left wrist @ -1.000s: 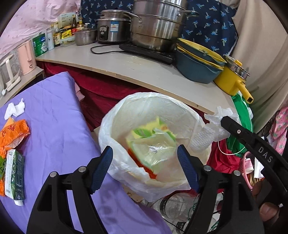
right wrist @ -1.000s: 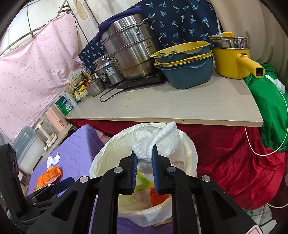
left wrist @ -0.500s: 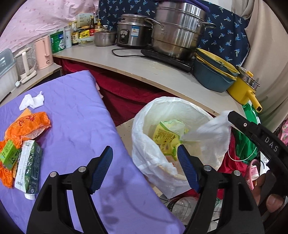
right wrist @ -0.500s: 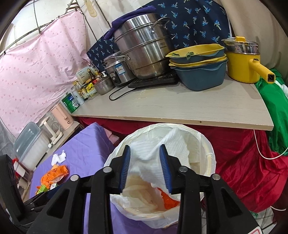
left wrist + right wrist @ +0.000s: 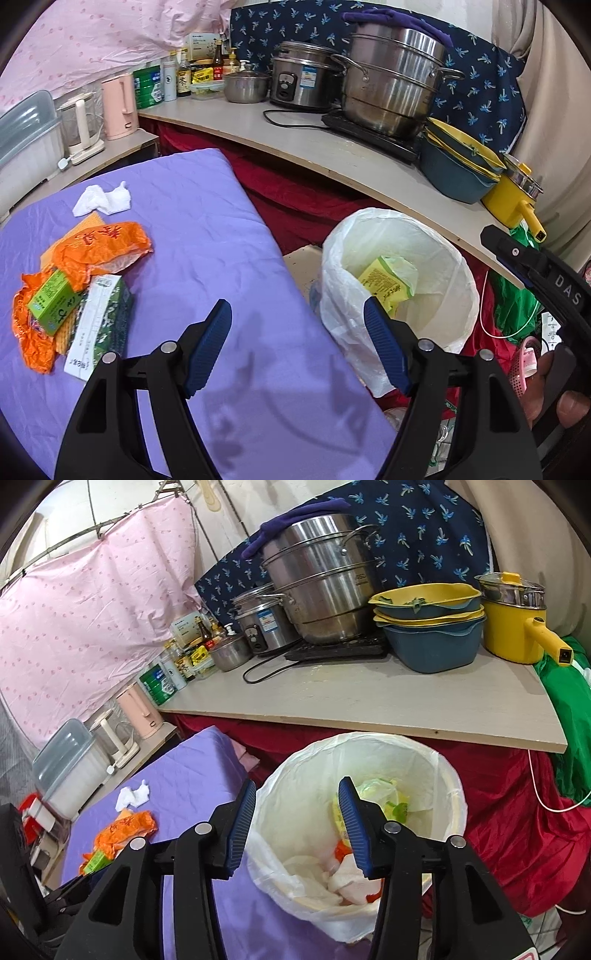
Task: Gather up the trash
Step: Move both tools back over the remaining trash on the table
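Observation:
A bin lined with a white bag (image 5: 454,258) (image 5: 417,753) stands beside the purple table (image 5: 207,229). It holds a yellow-green packet (image 5: 386,284) and a white tissue (image 5: 351,880). On the table lie a crumpled tissue (image 5: 103,195) (image 5: 133,795), an orange wrapper (image 5: 99,243) (image 5: 123,829), a small green box (image 5: 55,301) and a green-white carton (image 5: 99,325). My left gripper (image 5: 297,343) is open and empty over the table's edge. My right gripper (image 5: 297,823) is open and empty above the bin.
A counter (image 5: 369,698) behind the bin carries steel pots (image 5: 317,587), stacked basins (image 5: 432,627), a yellow pot (image 5: 513,620) and bottles (image 5: 184,74). A pink kettle (image 5: 118,105) and a clear box (image 5: 26,140) stand at the left. Red cloth (image 5: 517,830) hangs below the counter.
My right gripper opened and the white tissue dropped from it into the bin. My left gripper drew back from over the bin towards the table, staying open.

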